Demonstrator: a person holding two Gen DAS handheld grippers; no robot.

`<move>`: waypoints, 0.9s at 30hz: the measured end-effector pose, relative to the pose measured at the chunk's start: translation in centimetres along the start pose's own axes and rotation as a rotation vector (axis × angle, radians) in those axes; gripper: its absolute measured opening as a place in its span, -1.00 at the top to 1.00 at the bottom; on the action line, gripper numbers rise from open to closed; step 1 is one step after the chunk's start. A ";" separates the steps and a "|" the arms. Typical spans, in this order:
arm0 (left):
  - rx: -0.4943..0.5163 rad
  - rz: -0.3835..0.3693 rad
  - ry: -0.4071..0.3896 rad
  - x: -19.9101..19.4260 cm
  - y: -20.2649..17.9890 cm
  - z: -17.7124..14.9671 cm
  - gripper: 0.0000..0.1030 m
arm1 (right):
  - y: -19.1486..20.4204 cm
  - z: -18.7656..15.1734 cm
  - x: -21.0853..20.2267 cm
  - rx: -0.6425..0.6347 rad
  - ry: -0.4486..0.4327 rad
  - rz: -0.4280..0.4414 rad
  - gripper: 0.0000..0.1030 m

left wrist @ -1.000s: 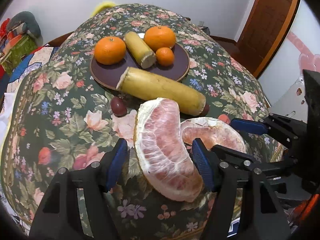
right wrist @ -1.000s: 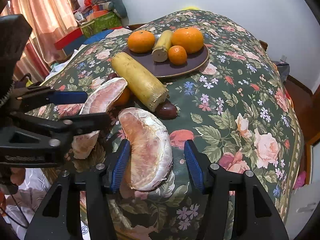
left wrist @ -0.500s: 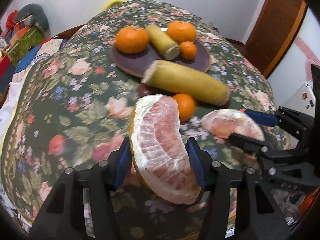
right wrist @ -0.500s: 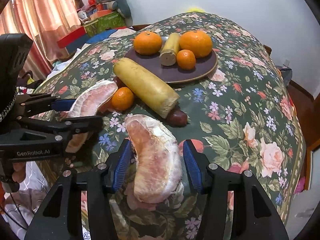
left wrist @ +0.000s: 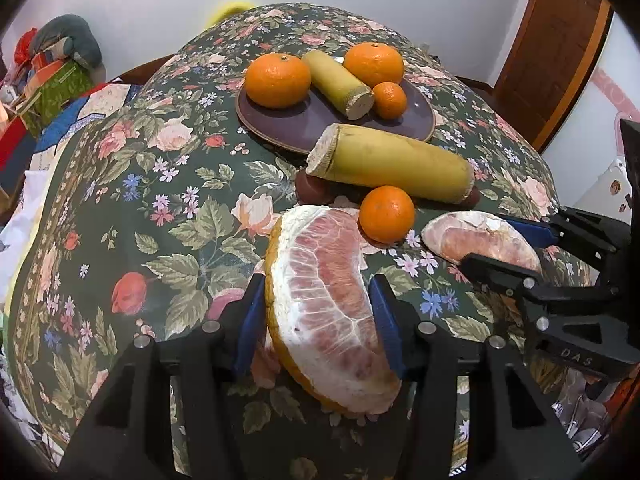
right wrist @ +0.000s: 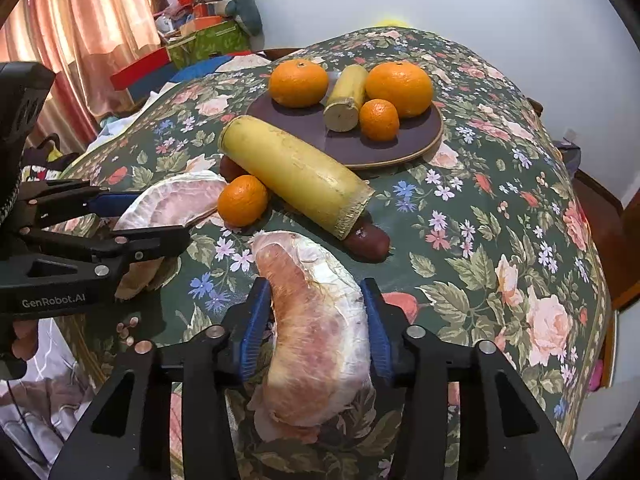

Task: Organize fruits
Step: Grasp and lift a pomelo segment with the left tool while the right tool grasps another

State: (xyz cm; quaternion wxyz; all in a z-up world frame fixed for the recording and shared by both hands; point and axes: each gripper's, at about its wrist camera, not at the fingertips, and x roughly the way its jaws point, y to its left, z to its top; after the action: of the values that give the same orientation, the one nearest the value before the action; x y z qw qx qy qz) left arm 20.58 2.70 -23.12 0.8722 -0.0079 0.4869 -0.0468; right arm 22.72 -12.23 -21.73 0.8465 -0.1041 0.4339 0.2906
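Two pomelo wedges are sat on the flowery desk (left wrist: 168, 184). The big wedge (left wrist: 328, 300) is being pinched by the closing left claw (left wrist: 320, 320), the peeled wedge (right wrist: 316, 320) by the closing right claw (right wrist: 314, 320). Soft, juicy stuff, probably best squeezed gently mid-body.

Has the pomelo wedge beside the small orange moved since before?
Yes. The pomelo wedge shifted left, away from the yellow stalk, uncovering the small orange.
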 end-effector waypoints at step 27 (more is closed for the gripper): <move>-0.011 0.001 -0.207 -7.4 -0.2 2.7 0.02 | -0.3 2.2 -5.7 0.015 -0.161 -0.023 0.61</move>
State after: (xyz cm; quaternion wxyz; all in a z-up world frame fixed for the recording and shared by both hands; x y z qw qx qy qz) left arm 18.97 3.03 -15.43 0.9178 -0.0175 0.3943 -0.0427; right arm 21.80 -13.81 -15.94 0.8827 -0.0789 0.3651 0.2851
